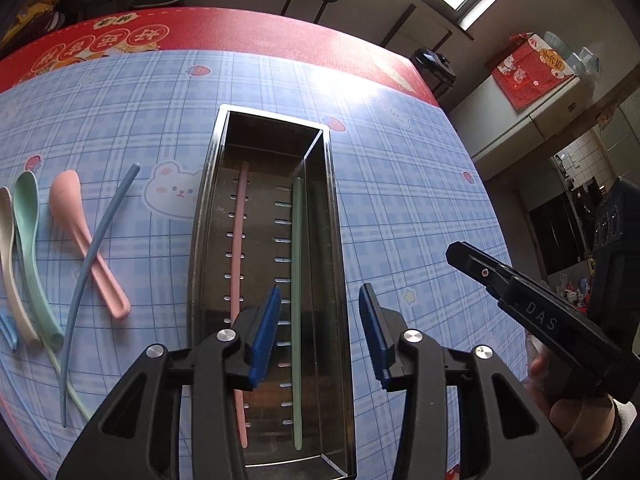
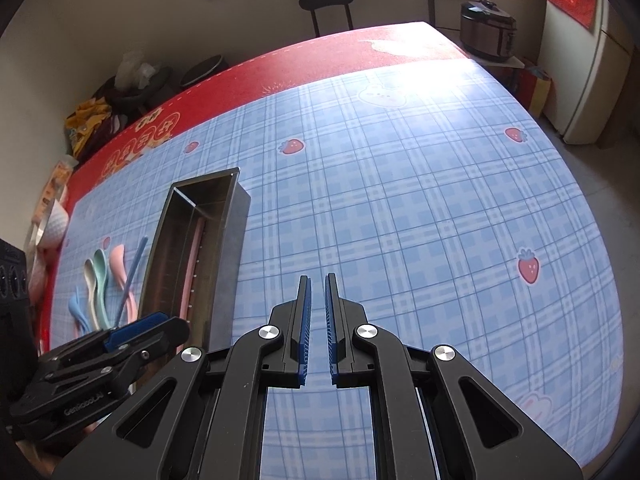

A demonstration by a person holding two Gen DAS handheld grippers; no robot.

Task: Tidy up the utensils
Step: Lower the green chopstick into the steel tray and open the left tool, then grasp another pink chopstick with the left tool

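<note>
A long steel utensil box (image 1: 208, 216) stands on the table; it also shows in the right wrist view (image 2: 236, 232). Inside lie a pink chopstick (image 1: 239, 240) and a green chopstick (image 1: 296, 280). My left gripper (image 1: 320, 300) hovers open and empty over the box's near half. Left of the box lie a pink spoon (image 1: 80, 224), a blue chopstick (image 1: 96, 248), a green spoon (image 1: 28, 236) and a cream spoon (image 1: 8, 248). My right gripper (image 2: 318, 280) is empty over bare tablecloth right of the box, jaws almost closed with a narrow gap.
A blue fork (image 1: 8, 328) lies at the far left edge. The table has a blue plaid cloth (image 2: 400, 200) with a red band at the far side. Bowls (image 2: 52, 220) stand at the table's left edge. A stool (image 2: 326, 0) stands beyond the table.
</note>
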